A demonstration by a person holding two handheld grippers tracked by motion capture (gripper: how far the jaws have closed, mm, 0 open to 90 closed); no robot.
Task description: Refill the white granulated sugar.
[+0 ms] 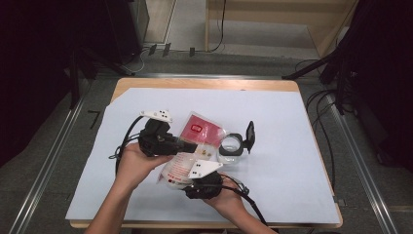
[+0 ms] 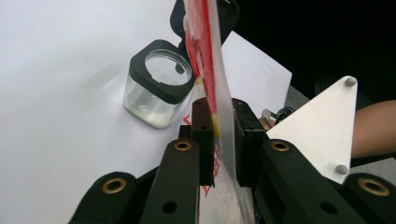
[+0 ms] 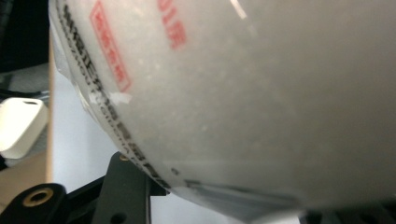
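Plastic bag (image 1: 192,146) of white grains hangs over the surface (image 1: 292,146), just beside the open jar (image 1: 231,145). Left gripper (image 2: 219,135) fingers pinch its red top shut. Right gripper (image 1: 204,183) is under the bag; I cannot tell its fingers. Tipped too fast, grains could miss the jar. Red writing is too blurry to read.

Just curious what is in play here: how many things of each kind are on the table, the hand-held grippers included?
Plastic bags of white grains with a red top: 1, the bag
Clear jars with a black flip lid, open: 1, the jar
Grippers: 2, the left gripper and the right gripper
Total: 4
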